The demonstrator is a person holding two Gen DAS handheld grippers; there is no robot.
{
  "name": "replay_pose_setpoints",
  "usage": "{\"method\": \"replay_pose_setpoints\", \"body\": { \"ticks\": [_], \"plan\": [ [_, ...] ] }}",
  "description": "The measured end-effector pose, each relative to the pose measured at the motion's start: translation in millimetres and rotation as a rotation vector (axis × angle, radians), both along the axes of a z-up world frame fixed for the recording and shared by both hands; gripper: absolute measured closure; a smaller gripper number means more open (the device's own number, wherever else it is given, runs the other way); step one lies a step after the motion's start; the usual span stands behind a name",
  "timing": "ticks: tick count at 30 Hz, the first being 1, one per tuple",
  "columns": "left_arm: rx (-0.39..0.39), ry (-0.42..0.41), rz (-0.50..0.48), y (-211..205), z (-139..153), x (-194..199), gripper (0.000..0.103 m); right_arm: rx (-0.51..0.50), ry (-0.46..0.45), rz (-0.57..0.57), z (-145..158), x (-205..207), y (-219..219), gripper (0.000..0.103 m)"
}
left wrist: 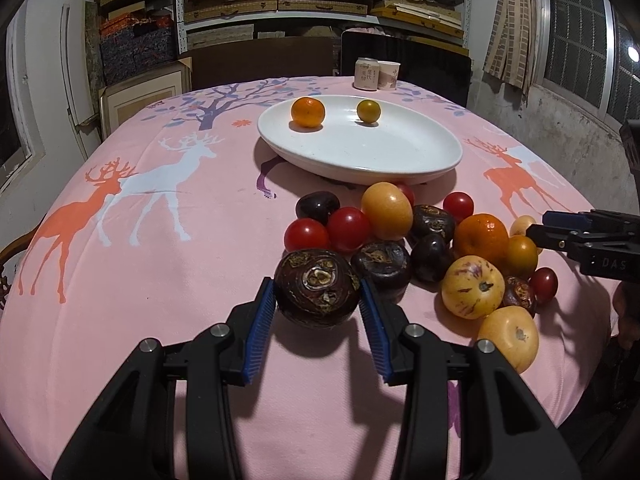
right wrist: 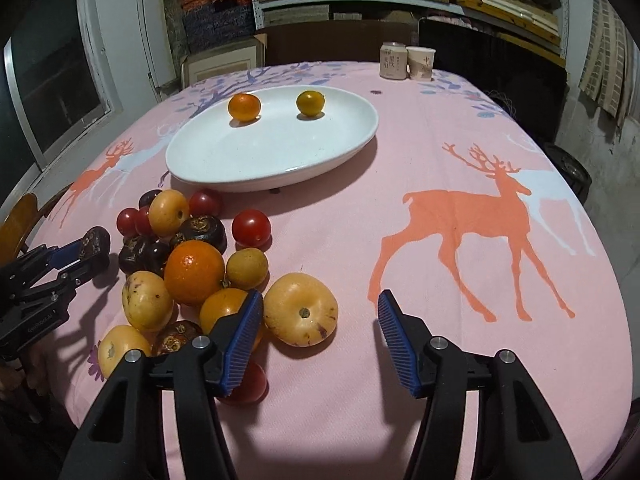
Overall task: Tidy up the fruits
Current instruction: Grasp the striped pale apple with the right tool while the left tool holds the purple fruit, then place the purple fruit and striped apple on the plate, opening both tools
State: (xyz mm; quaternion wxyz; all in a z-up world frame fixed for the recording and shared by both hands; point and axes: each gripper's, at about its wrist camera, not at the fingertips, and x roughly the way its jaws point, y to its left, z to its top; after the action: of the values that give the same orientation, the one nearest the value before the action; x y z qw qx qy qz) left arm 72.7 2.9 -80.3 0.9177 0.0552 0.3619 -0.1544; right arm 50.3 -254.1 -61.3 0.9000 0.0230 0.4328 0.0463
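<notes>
Your left gripper (left wrist: 318,300) is clamped on a dark brown water chestnut (left wrist: 317,288), both blue pads pressed against its sides, lifted a bit off the pink deer-print tablecloth (left wrist: 160,280), with its shadow underneath. From the right wrist view the same chestnut sits at 9 o'clock, pinched in the left gripper's tips.

Your right gripper (right wrist: 320,320) has its jaws apart, nothing gripped. A yellow round fruit (right wrist: 301,309) sits between them, touching or nearly touching the left pad (right wrist: 242,332), clear of the other pad. A red tomato (right wrist: 250,388) is partly hidden under the left finger.

The fruit pile (left wrist: 420,240) lies at 1 to 2 o'clock of the held chestnut: red cherry tomatoes, more dark chestnuts, an orange (left wrist: 486,240), yellow streaked fruits, all bunched and touching.

The white oval plate (left wrist: 360,160) is at 12 o'clock beyond the pile, near its far edge. In it are an orange mandarin (left wrist: 307,112) at about 10 o'clock and a greenish-yellow citrus (left wrist: 368,111) at 12 o'clock, apart from each other.

A can (left wrist: 367,74) and a paper cup (left wrist: 389,75) stand just beside each other at the table's far edge, 12 o'clock behind the plate.
</notes>
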Motion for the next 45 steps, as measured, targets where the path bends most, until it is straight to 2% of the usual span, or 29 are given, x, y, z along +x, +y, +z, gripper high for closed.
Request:
{"method": "replay_pose_setpoints", "body": {
  "ticks": [1,2,6,9,13,16,20,22,23,33,45],
  "plan": [
    [-0.003,0.002,0.001,0,0,0,0.061,0.014,0.017,0.032,1,-1,2,0.055],
    [-0.005,0.003,0.002,1,0,0,0.061,0.001,0.02,0.066,3,-2,4,0.057],
    [0.0,-0.001,0.001,1,0,-1,0.061,-0.101,0.09,0.128,-8,-2,5,0.055],
    [-0.003,0.004,0.0,1,1,0,0.061,-0.084,0.039,0.119,-3,-4,2,0.055],
    [-0.001,0.008,0.002,0,1,1,0.061,-0.121,0.013,0.131,-6,4,12,0.055],
    [-0.003,0.015,0.003,0,0,1,0.061,-0.085,-0.01,0.131,-7,12,10,0.055],
    [0.003,0.019,0.001,-2,0,2,0.061,0.015,-0.013,0.132,-10,18,-2,0.055],
    [0.004,0.02,0.002,-3,0,2,0.061,0.071,-0.012,0.145,-13,19,-7,0.063],
    [0.002,0.02,0.003,-2,1,3,0.061,0.085,-0.013,0.144,-13,19,-7,0.063],
    [-0.021,0.02,0.02,5,3,4,0.061,0.039,-0.107,0.142,8,-8,-6,0.064],
    [-0.006,-0.021,-0.004,-5,31,-5,0.061,0.109,-0.121,0.133,21,-18,-15,0.064]
  ]
}}
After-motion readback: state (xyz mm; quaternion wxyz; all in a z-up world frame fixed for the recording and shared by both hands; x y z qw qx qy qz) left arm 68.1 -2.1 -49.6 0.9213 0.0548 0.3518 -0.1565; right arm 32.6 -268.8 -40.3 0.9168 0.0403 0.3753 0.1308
